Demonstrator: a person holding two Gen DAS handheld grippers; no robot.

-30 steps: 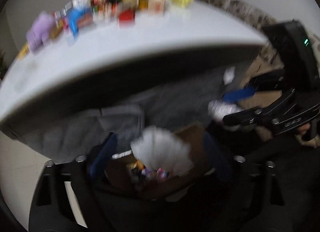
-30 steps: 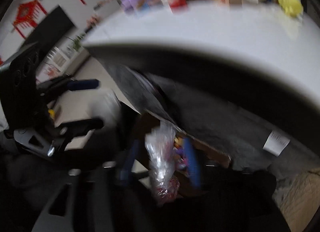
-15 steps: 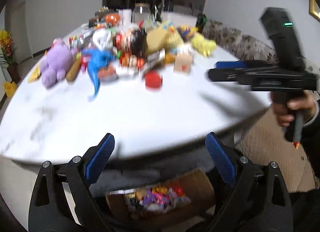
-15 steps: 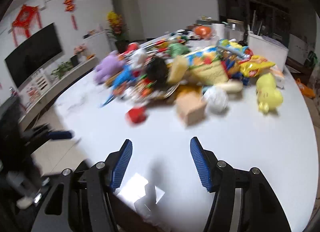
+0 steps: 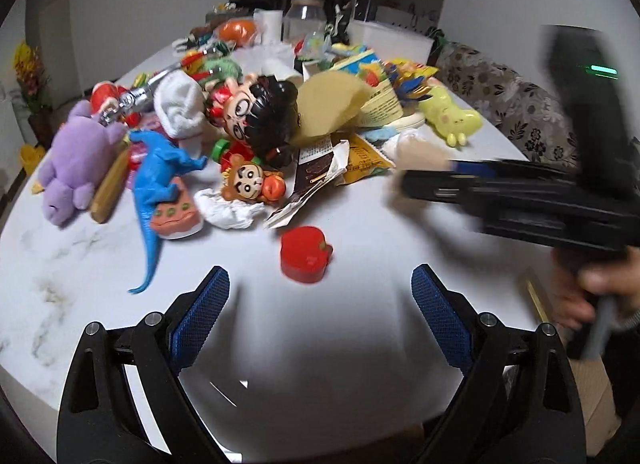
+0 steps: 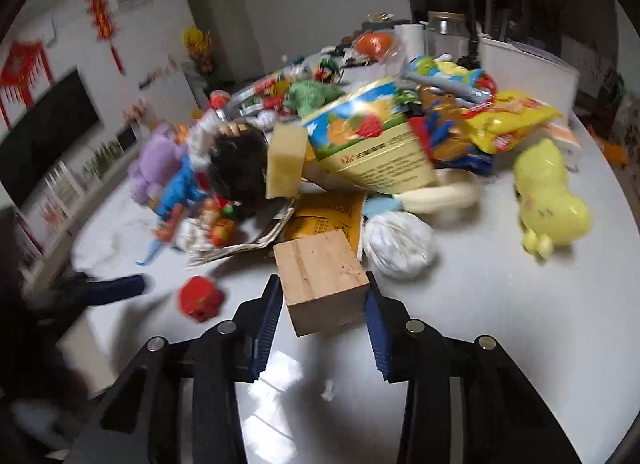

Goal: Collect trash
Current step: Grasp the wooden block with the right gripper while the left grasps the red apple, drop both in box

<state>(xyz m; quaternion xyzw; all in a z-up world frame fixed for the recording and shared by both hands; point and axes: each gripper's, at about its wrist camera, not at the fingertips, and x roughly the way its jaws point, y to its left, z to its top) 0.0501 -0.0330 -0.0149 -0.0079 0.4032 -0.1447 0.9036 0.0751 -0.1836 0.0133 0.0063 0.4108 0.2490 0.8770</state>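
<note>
Right tool, jaws just closing in, straddles the wooden block near the counter's front edge, pads at its sides, while left tool hangs wide apart, empty.

The left tool is held tilted downward over the worktop, its blue-padded jaws spread wide with nothing between them. The right tool is likewise angled downward; its jaws have just been closing, and a light brown wooden block sits between the blue pads, which appear to touch its sides. A hand is seen gripping the right tool's handle.
</note>
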